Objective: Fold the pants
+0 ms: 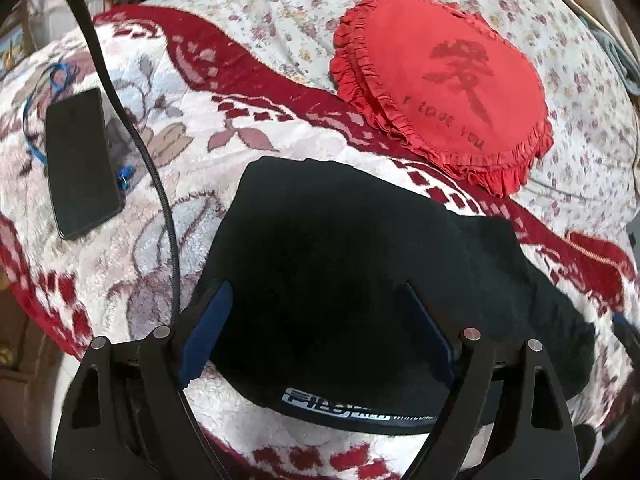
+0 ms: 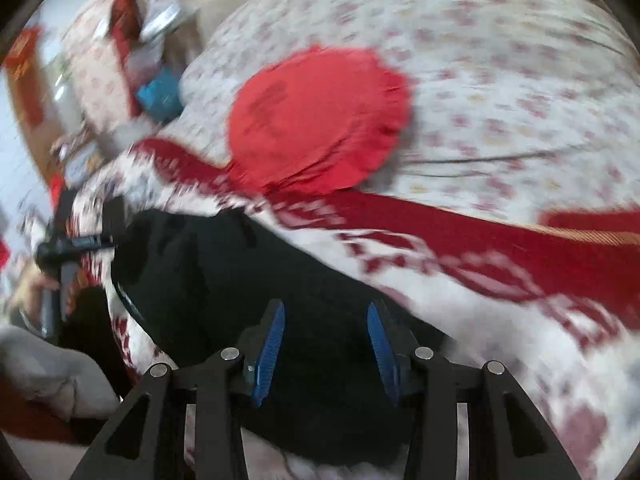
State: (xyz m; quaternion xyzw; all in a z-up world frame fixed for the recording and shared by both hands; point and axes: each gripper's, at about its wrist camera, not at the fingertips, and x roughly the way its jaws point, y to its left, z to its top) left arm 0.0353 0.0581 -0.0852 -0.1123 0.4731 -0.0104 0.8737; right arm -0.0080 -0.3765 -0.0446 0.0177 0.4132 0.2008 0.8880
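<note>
On the bed, a fleece blanket [image 1: 132, 216] in white w/ red border and flower print covered the near part; a pale floral sheet [image 1: 280, 12] lay beyond. The pants [image 1: 340, 264], black, lay on the blanket as a compact, already doubled bundle, w/ a printed waistband [image 1: 340, 406] showing along its near edge in the left wrist view. A red frilled cushion [image 1: 444, 92] sat just past the bundle, apart from it. A dark phone [image 1: 80, 160] and a black cable [image 1: 148, 152] lay on the blanket to the bundle's left side, well clear.

Left gripper [image 1: 316, 332]: jaws wide, pads over the bundle on either side of its near half, nothing clamped. Contact w/ the cloth could not be confirmed. Right gripper [image 2: 326, 348]: jaws part open, blue pads apart above black cloth at the bundle's other end, no cloth pinched between them as far as visible. That view was badly blurred, so detail is limited.

Handling assessment (judgement): garment appeared soft, limp, light, knit-type; no stiffness, not fragile. Would sag and unfold if lifted by one pt. Fleece underneath likely drags on it, so lifting preferable to sliding. Best hold: thick elastic waistband edge, or all layers at a folded corner, both grippers spaced apart. Pinching the top layer only risks peeling the fold open.
</note>
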